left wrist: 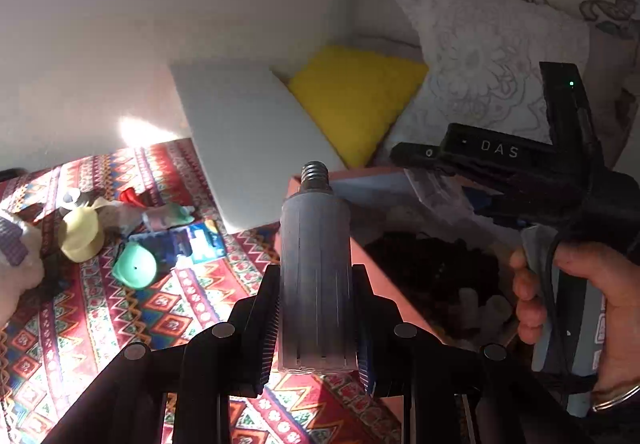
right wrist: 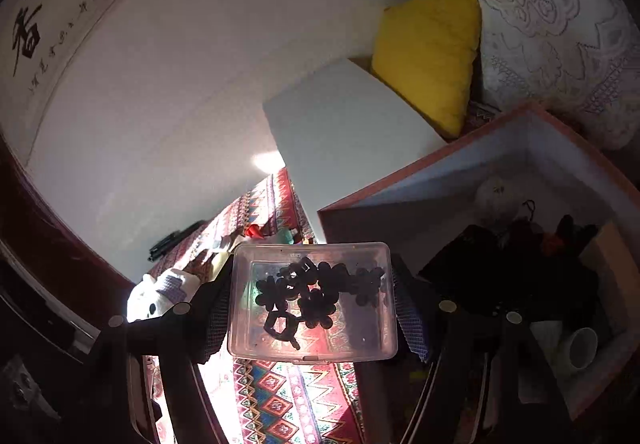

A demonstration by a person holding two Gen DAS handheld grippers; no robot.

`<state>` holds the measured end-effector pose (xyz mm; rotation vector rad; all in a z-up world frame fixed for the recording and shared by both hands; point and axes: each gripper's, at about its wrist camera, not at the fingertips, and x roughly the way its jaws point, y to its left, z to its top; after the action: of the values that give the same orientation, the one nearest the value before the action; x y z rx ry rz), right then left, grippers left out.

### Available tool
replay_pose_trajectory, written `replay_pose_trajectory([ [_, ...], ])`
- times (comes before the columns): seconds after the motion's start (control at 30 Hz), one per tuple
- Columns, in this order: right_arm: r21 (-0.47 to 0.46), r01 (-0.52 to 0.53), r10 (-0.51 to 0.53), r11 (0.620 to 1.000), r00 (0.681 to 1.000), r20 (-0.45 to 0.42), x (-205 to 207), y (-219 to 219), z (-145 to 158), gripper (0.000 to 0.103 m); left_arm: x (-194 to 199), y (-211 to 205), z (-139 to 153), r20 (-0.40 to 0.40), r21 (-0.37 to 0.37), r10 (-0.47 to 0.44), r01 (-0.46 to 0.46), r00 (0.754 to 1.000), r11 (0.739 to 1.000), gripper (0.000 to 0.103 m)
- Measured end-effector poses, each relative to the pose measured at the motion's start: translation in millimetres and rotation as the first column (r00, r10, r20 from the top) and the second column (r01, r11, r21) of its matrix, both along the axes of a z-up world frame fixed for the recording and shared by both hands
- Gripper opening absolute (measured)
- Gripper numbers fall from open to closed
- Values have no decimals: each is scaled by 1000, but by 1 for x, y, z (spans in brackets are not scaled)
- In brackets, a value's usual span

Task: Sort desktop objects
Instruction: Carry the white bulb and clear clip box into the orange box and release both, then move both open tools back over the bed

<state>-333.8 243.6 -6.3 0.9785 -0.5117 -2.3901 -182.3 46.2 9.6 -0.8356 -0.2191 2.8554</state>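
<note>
1. Left wrist view: the left gripper [left wrist: 316, 320] has its fingers clamped on the sides of a grey cylinder [left wrist: 316, 276] with a threaded metal stud at its far end. The cylinder stands roughly along the fingers, held above the patterned cloth [left wrist: 80, 344] that covers the counter, just beside the near wall of a pink-edged box [left wrist: 380, 264].
2. On the cloth to the left lies a loose cluster of small things: a pale yellow cap-like piece [left wrist: 80, 236], a mint-green round piece [left wrist: 134, 266], a blue packet [left wrist: 188, 244] and a red scrap [left wrist: 132, 197]; their exact kinds cannot be told.
3. At the right of the same view a hand [left wrist: 580, 316] grips the handle of the other gripper, whose black body hangs over the box.
4. Right wrist view: the right gripper [right wrist: 312, 304] has its fingers clamped on the two short sides of a clear plastic case [right wrist: 312, 300] holding dark flower-shaped pieces [right wrist: 308, 292]. The case is lifted above the cloth, beside the box's left corner.
5. The box [right wrist: 440, 163] is open and holds a dark heap, a white cup [right wrist: 580, 348] and a tan block [right wrist: 616, 268].
6. A white board [right wrist: 344, 139] leans behind the box, with a yellow cushion [right wrist: 432, 51] and a lace-patterned pillow [right wrist: 560, 23] behind it.
7. A white plush toy [right wrist: 160, 296] lies on the cloth at the left.
</note>
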Motion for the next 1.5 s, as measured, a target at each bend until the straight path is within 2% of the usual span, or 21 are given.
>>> replay_pose_trajectory([
  [0.27,-38,140,-139,989,990,24,-13,85,-10,73,-45,78,17,-5,0,-144,144,990,990,26],
  [0.43,-45,197,-195,979,980,50,-22,122,-20,73,-73,122,22,-2,-9,-219,219,976,976,26],
  [0.53,-43,218,-215,975,975,61,-26,135,-26,73,-89,142,22,3,-13,-236,236,972,972,27],
  [0.63,-43,240,-237,970,969,70,-30,145,-31,74,-99,151,16,6,-31,-212,212,977,977,29],
  [0.67,-38,245,-242,969,968,71,-31,146,-32,74,-101,151,14,6,-32,-202,202,979,979,33],
  [0.7,-26,251,-249,968,966,69,-32,145,-32,75,-102,150,11,9,-27,-191,191,982,981,43],
  [0.73,-14,259,-258,966,964,68,-33,144,-33,76,-103,146,8,14,-12,-180,180,984,984,59],
  [0.77,0,272,-271,962,960,69,-34,144,-33,85,-104,140,5,20,7,-169,169,985,986,68],
  [0.8,12,283,-283,959,957,69,-35,143,-33,94,-104,134,3,22,30,-158,157,987,987,84],
  [0.83,19,293,-294,956,954,65,-35,142,-33,96,-103,127,2,21,53,-146,145,989,988,90],
  [0.97,31,301,-303,953,952,51,-33,137,-28,98,-100,107,-2,22,76,-92,90,996,993,96],
  [1.23,26,306,-307,952,950,59,-30,124,-24,98,-87,77,-6,30,81,-43,41,999,996,97],
  [1.5,41,259,-260,965,965,22,-21,77,-9,98,-61,22,-11,41,105,52,-56,998,993,97],
])
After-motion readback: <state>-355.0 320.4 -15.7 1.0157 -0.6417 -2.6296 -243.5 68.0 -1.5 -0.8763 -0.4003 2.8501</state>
